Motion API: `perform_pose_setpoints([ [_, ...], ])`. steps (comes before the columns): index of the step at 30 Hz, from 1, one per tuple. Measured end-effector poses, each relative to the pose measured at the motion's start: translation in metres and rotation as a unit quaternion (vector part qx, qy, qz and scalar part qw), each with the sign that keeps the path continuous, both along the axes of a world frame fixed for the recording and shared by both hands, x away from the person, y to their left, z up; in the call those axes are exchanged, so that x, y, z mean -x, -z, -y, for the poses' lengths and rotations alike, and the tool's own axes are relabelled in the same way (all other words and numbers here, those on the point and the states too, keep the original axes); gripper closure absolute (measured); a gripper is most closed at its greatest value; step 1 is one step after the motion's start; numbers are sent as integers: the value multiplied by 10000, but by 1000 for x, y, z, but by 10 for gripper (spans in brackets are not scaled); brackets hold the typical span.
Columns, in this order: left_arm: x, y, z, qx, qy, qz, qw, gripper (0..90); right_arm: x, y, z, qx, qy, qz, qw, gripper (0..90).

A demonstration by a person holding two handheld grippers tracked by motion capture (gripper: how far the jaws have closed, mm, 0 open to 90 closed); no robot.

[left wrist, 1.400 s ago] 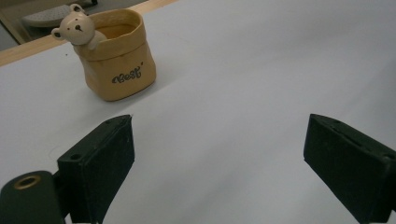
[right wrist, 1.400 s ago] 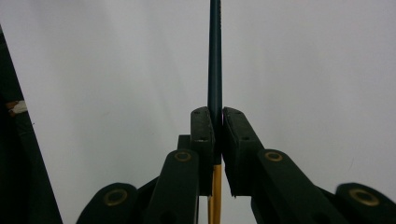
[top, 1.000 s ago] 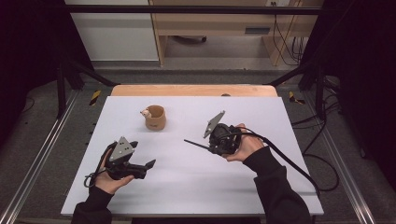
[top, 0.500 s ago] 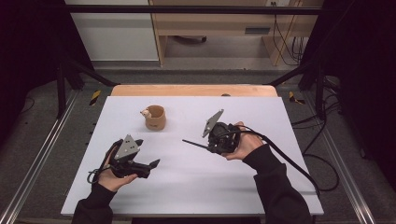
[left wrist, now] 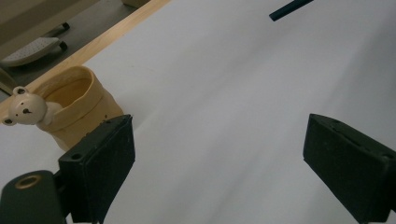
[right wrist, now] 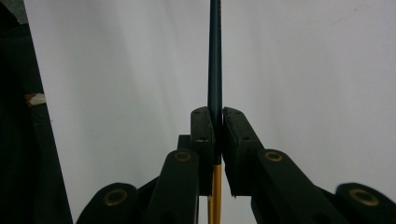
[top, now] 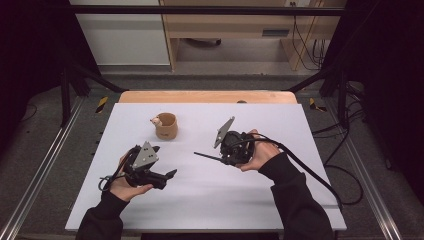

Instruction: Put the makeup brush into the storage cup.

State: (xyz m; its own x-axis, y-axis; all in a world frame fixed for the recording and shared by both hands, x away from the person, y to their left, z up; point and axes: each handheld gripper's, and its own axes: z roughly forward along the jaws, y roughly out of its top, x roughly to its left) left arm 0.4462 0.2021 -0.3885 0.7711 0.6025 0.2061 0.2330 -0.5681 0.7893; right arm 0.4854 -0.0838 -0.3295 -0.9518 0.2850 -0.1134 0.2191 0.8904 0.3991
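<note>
A tan cup (top: pixel 166 126) with a small white bear figure (left wrist: pixel 23 109) on its rim stands on the white table top (top: pixel 210 200), left of centre towards the far side. My right gripper (top: pixel 224 159) is shut on a thin dark pencil (top: pixel 206 156), which sticks out to the left over the table. In the right gripper view the pads clamp the pencil (right wrist: pixel 215 56), whose shaft turns yellow below the grip. My left gripper (top: pixel 167 177) hovers at the near left with open, empty jaws. In the left gripper view the cup (left wrist: pixel 77 105) lies beyond its left pad (left wrist: pixel 100 168).
A wooden strip (top: pixel 200 96) borders the table's far edge. Metal frame rails (top: pixel 45 165) run along both sides on the floor. A black cable (top: pixel 310 170) trails from the right gripper off the table's right side. A cabinet and desk stand beyond.
My left gripper has drifted a little to the right and away from the near edge, rising slightly. The right gripper and its pencil have stayed put.
</note>
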Motion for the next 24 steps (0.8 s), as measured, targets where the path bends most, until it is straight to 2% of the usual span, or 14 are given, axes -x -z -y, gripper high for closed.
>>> perform_pose_setpoints([
  [9, -1, -5, 10, -230, 201, 72, 9995, 91, -1, 2, -6, 107, -121, -82, 9998, 832],
  [23, 0, -12, 25, -375, 488, 151, 9980, 106, -2, 6, -10, 114, -222, -129, 9996, 832],
  [24, 0, -12, 26, -441, 508, 158, 9976, 107, -2, 5, -10, 127, -226, -137, 9996, 832],
])
